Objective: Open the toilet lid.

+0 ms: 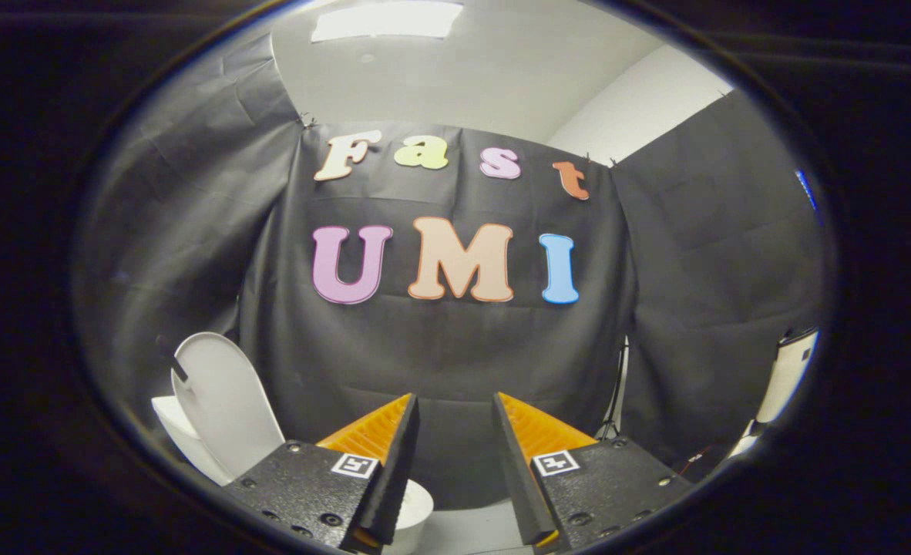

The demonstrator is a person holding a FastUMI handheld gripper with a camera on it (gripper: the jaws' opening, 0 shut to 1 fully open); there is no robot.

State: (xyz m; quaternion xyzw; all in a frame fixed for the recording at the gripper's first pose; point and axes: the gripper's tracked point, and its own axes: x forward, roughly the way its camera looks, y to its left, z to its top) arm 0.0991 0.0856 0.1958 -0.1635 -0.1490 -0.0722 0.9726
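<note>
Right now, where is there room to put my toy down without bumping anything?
The bare floor between the open gripper fingers, up to the black cloth wall, looks free. It is crowded beside the toilet bowl and its raised lid, and by the cables beyond the other finger.

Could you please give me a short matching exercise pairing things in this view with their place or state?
Things:
1. toilet lid
2. toilet bowl rim
3. gripper
4. black cable

Descriptions:
A. fingers apart, nothing between them
B. raised upright, off to the left of the fingers
C. hanging against the booth wall, right of the fingers
D. low down, just behind the left finger

Pairs: 1-B, 2-D, 3-A, 4-C
</note>
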